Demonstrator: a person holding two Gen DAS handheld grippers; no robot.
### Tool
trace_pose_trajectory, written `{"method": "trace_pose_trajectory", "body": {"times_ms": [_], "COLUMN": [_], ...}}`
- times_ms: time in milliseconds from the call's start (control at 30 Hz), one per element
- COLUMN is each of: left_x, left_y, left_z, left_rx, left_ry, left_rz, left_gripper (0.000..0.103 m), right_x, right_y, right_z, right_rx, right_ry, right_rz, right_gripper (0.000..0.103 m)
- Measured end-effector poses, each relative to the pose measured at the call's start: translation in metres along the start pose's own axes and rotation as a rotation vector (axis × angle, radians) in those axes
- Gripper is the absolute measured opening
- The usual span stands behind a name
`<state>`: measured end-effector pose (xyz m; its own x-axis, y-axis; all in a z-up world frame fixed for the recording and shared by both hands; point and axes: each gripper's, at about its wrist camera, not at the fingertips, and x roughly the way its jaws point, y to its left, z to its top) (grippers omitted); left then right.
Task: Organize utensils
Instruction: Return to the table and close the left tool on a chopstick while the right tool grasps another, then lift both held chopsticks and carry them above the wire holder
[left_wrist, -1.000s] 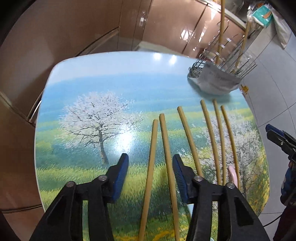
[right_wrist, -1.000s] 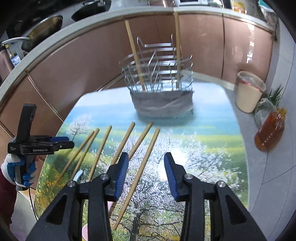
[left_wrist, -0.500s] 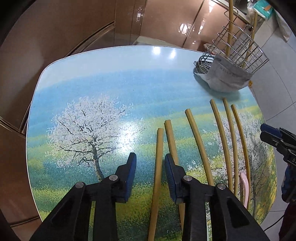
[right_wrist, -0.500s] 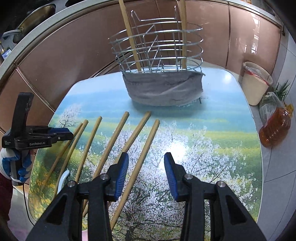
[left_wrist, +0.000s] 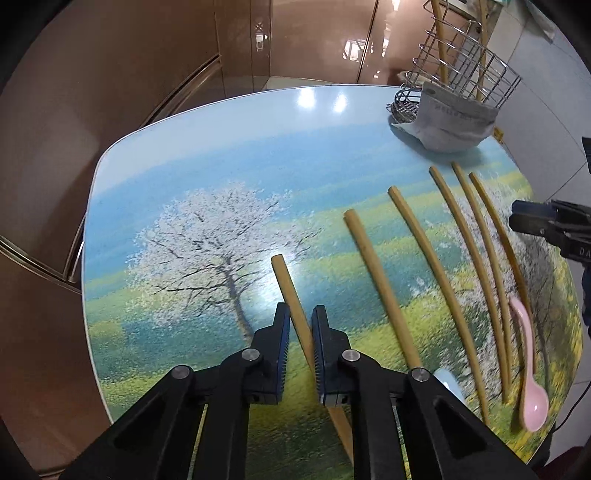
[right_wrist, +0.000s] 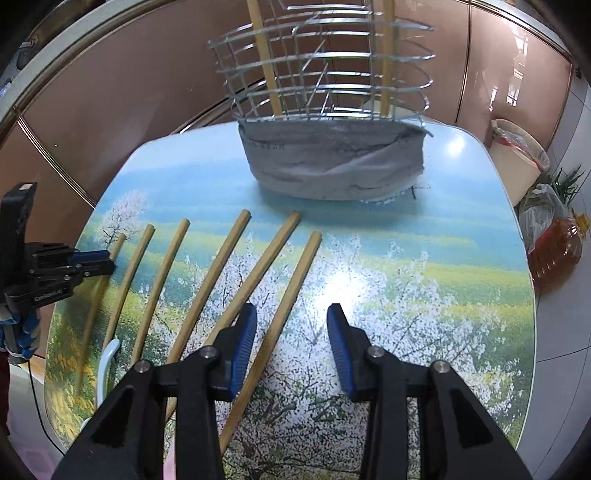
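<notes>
Several bamboo chopsticks lie side by side on the printed table (left_wrist: 192, 155). My left gripper (left_wrist: 300, 320) is shut on the leftmost chopstick (left_wrist: 286, 284), which now sits apart from the others and angled. A second chopstick (left_wrist: 380, 284) lies to its right. A wire utensil basket (left_wrist: 461, 62) wrapped in grey cloth stands at the far right corner with two chopsticks upright in it. My right gripper (right_wrist: 291, 326) is open above the rightmost chopstick (right_wrist: 288, 302), facing the basket (right_wrist: 321, 92). A pink spoon (left_wrist: 528, 373) lies at the right edge.
A white spoon (right_wrist: 105, 365) lies among the chopsticks near the table's front. Beside the table are a cream bin (right_wrist: 517, 155), a bag with greens (right_wrist: 546, 206) and an oil bottle (right_wrist: 554, 251). Brown cabinets surround the table.
My left gripper has closed from wide open onto the leftmost chopstick and swung it left, away from its neighbour. My right gripper has moved closer to the basket, still open.
</notes>
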<state>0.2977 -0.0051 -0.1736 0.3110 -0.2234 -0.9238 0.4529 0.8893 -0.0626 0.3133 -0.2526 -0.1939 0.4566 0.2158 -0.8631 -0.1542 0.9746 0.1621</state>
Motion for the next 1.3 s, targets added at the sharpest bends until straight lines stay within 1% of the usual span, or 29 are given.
{"method": "trace_pose_trajectory", "body": {"times_ms": [167,267,333,533,767,933,1100,1300], "left_x": [-0.003,-0.002,-0.001,0.003,0.004,0.008,0.012,0.017], "left_y": [0.009,0.009,0.008,0.010,0.003,-0.015,-0.022,-0.026], "left_z": [-0.005,-0.004,-0.002,0.006,0.008,0.015,0.024,0.036], "left_rx": [0.020,0.025,0.027,0.012,0.031,0.068,0.062,0.084], "left_ry": [0.005,0.019,0.032,0.063,0.081,0.142,0.204,0.277], "left_rz": [0.017,0.018,0.020,0.001,0.030,0.045,0.027,0.014], "left_gripper": [0.009,0.009,0.009,0.006,0.007,0.007,0.007,0.007], "right_x": [0.013,0.021,0.023,0.024,0.022,0.029,0.033,0.041], "right_y": [0.006,0.012,0.012,0.019,0.024,0.031,0.042,0.067], "right_z": [0.006,0.011,0.014,0.014,0.009,0.018,0.022,0.021], "right_rx": [-0.030,-0.060,-0.081,-0.187,-0.282,-0.321,-0.356,-0.421], "right_ry": [0.023,0.046,0.070,0.133,0.202,0.287,0.344,0.413], "right_rz": [-0.023,-0.060,-0.065,-0.089,-0.091,-0.087,-0.080,-0.076], "right_gripper": [0.037,0.027,0.017,0.007,0.006,0.006,0.006,0.007]}}
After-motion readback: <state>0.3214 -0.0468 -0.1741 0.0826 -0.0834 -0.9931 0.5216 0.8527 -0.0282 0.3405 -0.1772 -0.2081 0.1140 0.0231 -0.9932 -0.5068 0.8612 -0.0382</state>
